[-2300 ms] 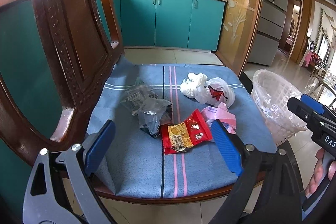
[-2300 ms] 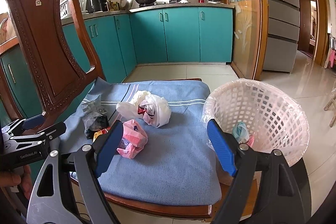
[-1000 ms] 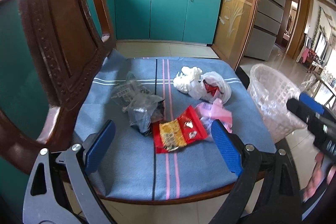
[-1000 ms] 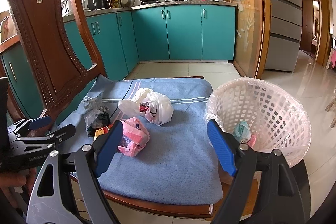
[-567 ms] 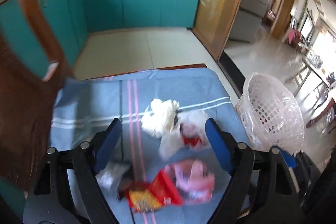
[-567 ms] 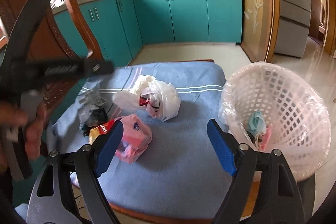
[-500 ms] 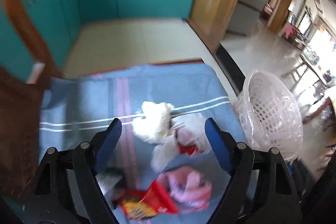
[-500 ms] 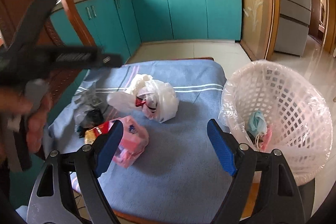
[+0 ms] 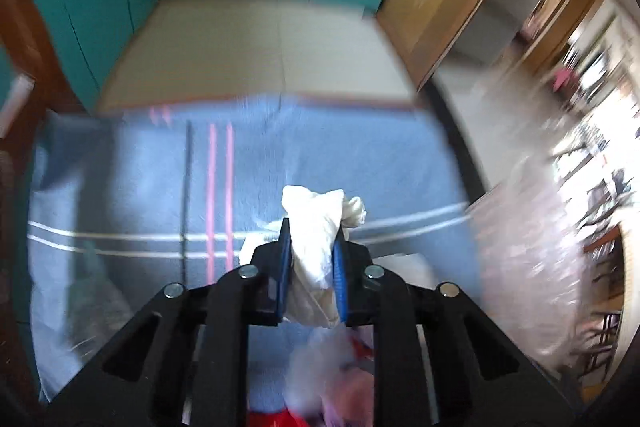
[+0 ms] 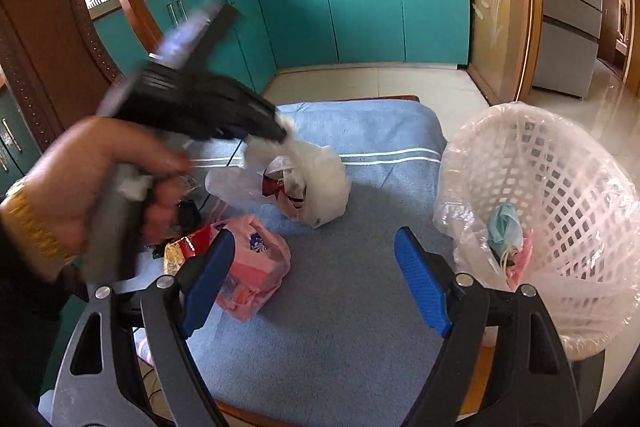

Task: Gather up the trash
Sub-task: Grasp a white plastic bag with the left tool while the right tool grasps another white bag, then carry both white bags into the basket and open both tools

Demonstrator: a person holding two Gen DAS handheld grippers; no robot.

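Observation:
My left gripper (image 9: 310, 239) is shut on a crumpled white tissue wad (image 9: 316, 223), above the blue cloth on the chair seat (image 9: 140, 187). In the right wrist view the left gripper (image 10: 280, 135) is blurred, its tip at the tissue beside a white plastic bag (image 10: 316, 183). A pink bag (image 10: 256, 267) and a red snack wrapper (image 10: 188, 247) lie nearer. My right gripper (image 10: 312, 279) is open and empty over the seat's front. The white mesh trash basket (image 10: 560, 195) stands at the right.
The carved wooden chair back (image 10: 44, 39) rises at the left. Teal kitchen cabinets (image 10: 360, 11) and tiled floor (image 10: 380, 79) lie behind. The basket holds a blue mask (image 10: 506, 227) and a clear liner. Crumpled grey wrappers are partly hidden behind the hand (image 10: 100, 179).
My left gripper has swung forward over the seat and shut on the white tissue wad. My right gripper has stayed open, edging slightly forward.

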